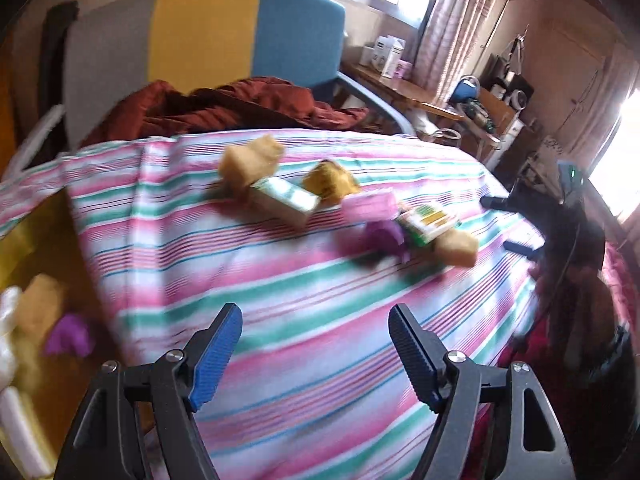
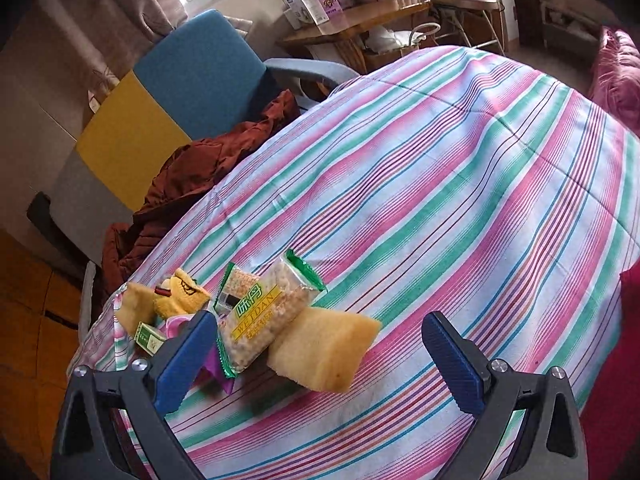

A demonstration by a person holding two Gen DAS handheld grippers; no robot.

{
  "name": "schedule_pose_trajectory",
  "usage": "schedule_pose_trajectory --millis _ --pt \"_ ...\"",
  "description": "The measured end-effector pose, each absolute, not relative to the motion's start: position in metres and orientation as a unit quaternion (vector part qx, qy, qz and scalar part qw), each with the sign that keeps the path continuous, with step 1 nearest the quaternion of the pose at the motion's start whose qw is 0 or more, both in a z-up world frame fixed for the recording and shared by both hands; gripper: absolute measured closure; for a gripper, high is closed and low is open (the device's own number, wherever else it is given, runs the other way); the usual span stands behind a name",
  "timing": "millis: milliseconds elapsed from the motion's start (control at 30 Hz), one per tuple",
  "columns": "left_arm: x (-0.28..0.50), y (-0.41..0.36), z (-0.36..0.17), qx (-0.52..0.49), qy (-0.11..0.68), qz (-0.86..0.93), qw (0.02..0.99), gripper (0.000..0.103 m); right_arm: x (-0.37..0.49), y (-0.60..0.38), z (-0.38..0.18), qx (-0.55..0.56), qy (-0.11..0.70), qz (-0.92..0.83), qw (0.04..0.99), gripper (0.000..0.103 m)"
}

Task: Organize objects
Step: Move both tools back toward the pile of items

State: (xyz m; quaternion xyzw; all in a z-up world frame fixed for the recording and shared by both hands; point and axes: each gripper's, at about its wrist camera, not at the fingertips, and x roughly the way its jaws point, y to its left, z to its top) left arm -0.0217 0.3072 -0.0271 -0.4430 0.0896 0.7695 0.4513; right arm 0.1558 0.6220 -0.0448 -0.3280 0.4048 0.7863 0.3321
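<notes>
A cluster of small things lies on the striped tablecloth (image 1: 304, 304): two yellow sponge blocks (image 1: 250, 160) (image 1: 458, 246), a green-white box (image 1: 286, 200), a yellow plush toy (image 1: 330, 182), a pink item (image 1: 368, 204), a purple item (image 1: 384, 236) and a green snack pack (image 1: 430, 220). My left gripper (image 1: 316, 356) is open and empty, well short of the cluster. My right gripper (image 2: 320, 364) stands open, with the near sponge block (image 2: 324, 346) and the snack pack (image 2: 264, 320) just ahead between its fingers, untouched. The toy (image 2: 182, 292) and box (image 2: 150, 336) lie behind its left finger.
A yellow container (image 1: 32, 240) below the table's left edge holds a sponge block (image 1: 38, 304), a purple item (image 1: 66, 334) and white things. A grey, yellow and blue chair (image 1: 204, 36) with a rust-red jacket (image 1: 240, 104) stands behind the table. A wooden desk (image 2: 360, 20) is beyond.
</notes>
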Motion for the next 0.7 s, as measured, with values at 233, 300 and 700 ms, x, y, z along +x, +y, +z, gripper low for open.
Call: schedule_pose_trajectory --millis 233,300,700 --pt "-0.039 0.377 -0.031 -0.448 0.083 0.741 0.493 0.018 0.155 0.623 -0.049 -0.336 0.411 0.786 0.316 0.0" --pt "-0.046 0.394 -0.035 -0.451 0.083 0.736 0.498 0.018 0.153 0.622 -0.047 -0.337 0.404 0.79 0.314 0.0" --pt "-0.08 0.478 -0.077 -0.498 0.082 0.695 0.512 0.016 0.148 0.619 -0.045 -0.338 0.398 0.799 0.297 0.0"
